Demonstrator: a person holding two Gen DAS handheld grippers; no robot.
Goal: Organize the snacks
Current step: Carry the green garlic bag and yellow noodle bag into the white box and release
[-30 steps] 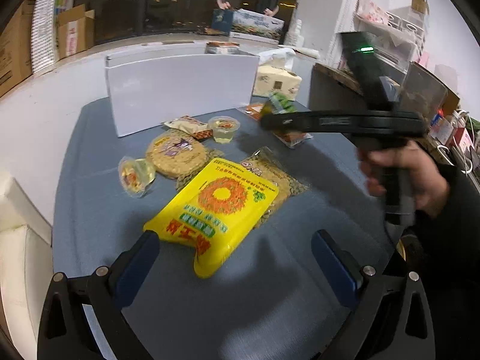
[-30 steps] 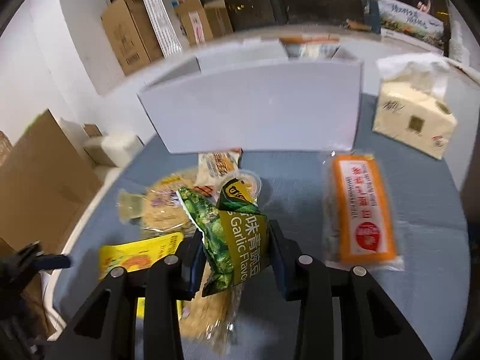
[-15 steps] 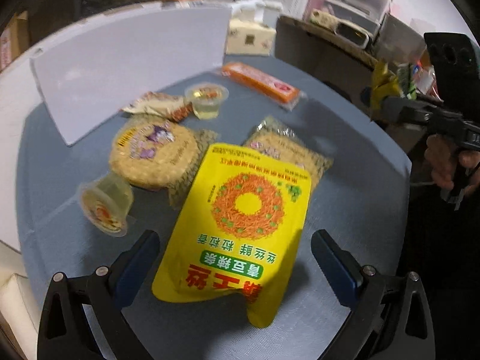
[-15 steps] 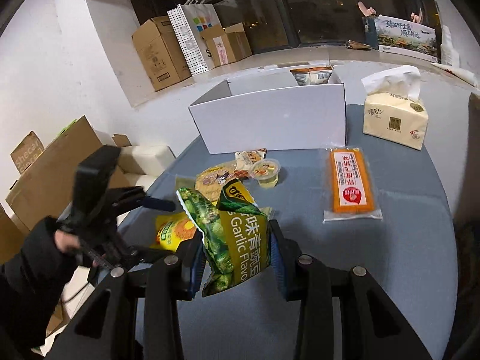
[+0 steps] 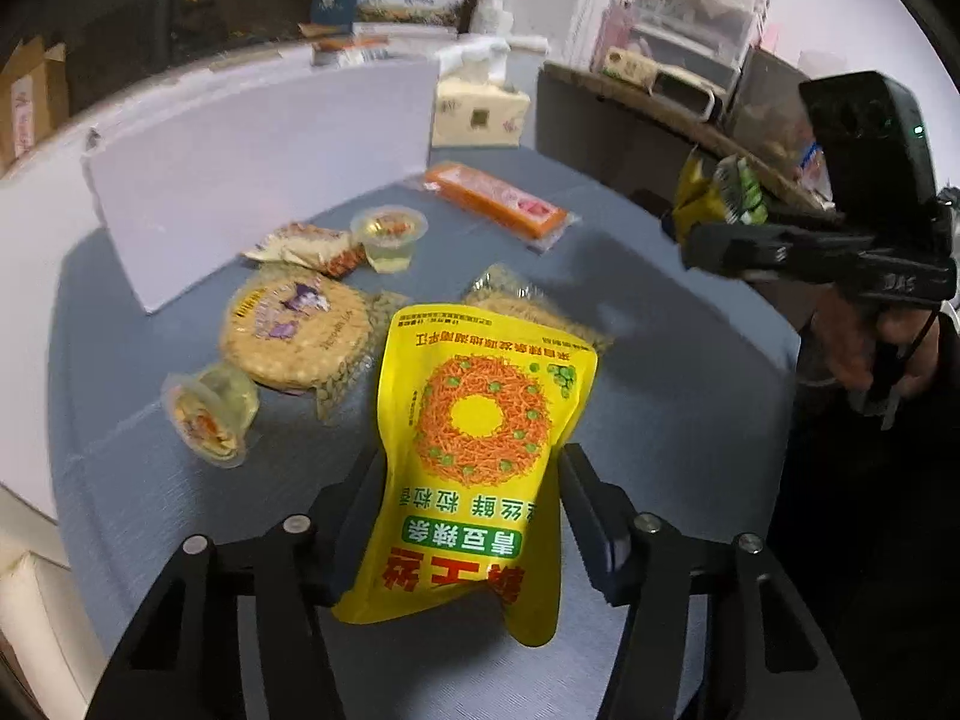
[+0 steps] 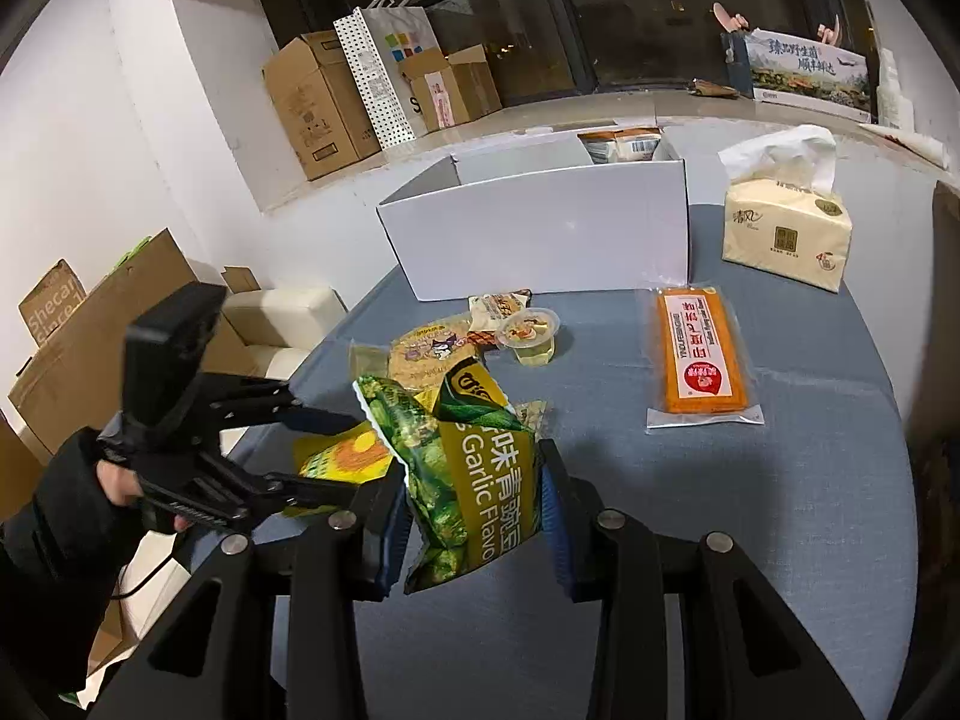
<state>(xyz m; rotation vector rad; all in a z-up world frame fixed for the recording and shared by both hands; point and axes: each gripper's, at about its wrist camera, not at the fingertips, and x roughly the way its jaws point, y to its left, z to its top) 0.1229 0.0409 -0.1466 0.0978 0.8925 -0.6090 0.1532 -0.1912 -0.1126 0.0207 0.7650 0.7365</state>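
Note:
My left gripper [image 5: 465, 510] is shut on the near end of a yellow snack bag [image 5: 474, 438], which rests partly on the blue table. My right gripper [image 6: 474, 501] is shut on a green garlic-flavour snack bag [image 6: 474, 480] and holds it above the table; it also shows at the right of the left wrist view [image 5: 720, 198]. A white open box [image 6: 540, 228] stands at the back of the table with a packet inside. On the table lie an orange packet [image 6: 699, 354], two jelly cups [image 5: 390, 237] [image 5: 207, 414], a round cracker pack [image 5: 294, 330] and a small wrapped snack [image 5: 306, 246].
A tissue pack [image 6: 786, 222] stands at the back right of the blue table [image 6: 780, 510]. A clear bag of seeds [image 5: 528, 312] lies under the yellow bag. Cardboard boxes [image 6: 312, 102] and a white sofa [image 6: 282, 318] are beyond the table's left edge.
My left gripper moved forward and closed on the yellow bag's near end. My right gripper kept hold of the green bag and pulled back and up from the table.

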